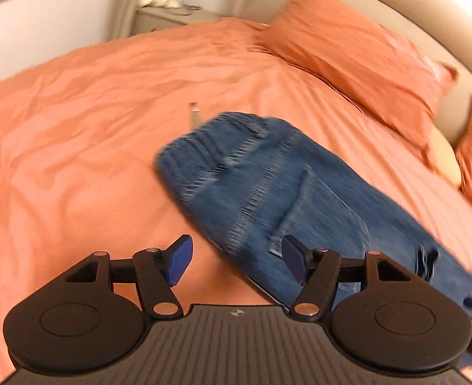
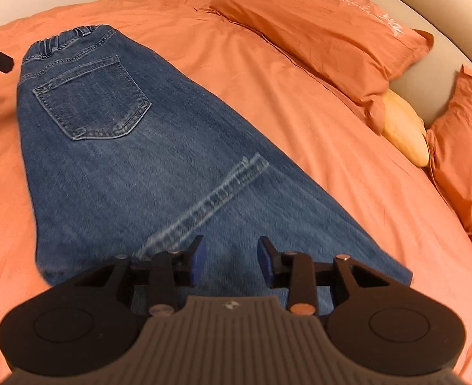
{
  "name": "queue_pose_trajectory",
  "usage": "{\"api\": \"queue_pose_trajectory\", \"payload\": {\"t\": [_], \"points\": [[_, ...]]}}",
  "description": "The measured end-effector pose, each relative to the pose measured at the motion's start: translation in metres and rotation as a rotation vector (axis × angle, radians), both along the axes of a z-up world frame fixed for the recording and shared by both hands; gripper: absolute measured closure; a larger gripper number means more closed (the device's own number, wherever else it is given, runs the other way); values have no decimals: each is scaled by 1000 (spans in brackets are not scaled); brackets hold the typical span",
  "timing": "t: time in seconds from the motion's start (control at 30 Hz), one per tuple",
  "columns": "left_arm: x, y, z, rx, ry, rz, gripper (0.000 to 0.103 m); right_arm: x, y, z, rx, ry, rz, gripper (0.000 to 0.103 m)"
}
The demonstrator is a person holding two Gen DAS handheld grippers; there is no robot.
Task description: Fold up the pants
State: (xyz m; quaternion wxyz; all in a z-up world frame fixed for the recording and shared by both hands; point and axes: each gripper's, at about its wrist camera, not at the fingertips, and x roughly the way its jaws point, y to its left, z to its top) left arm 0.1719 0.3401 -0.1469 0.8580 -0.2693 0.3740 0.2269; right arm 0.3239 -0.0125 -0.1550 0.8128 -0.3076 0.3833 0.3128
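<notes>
1. Left gripper (image 1: pixel 236 260) is hanging spread wide and empty, over the pants' edge and bare bedspread (image 1: pixel 75 134)
2. Right gripper (image 2: pixel 232 261) is hovering partly parted above the lower pants (image 2: pixel 133 166), pinching nothing
3. Jeans are lying folded lengthwise mid-bed, waistband far, open sheet lying all round
4. Pillows (image 2: pixel 316 32) are lining the headboard edge; their white embroidery is proving unreadable
</notes>
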Motion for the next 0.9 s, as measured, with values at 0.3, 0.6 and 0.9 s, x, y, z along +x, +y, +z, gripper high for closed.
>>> {"api": "queue_pose_trajectory", "payload": {"t": [0.3, 0.6, 0.9], "points": [[-12, 48, -43, -251, -90, 190, 26, 29, 27, -17, -18, 97, -9, 72], [-2, 74, -79, -403, -182, 150, 22, 50, 55, -44, -127, 252, 67, 80], [10, 109, -96, -559, -292, 243, 22, 60, 65, -46, -180, 293, 152, 79]]}}
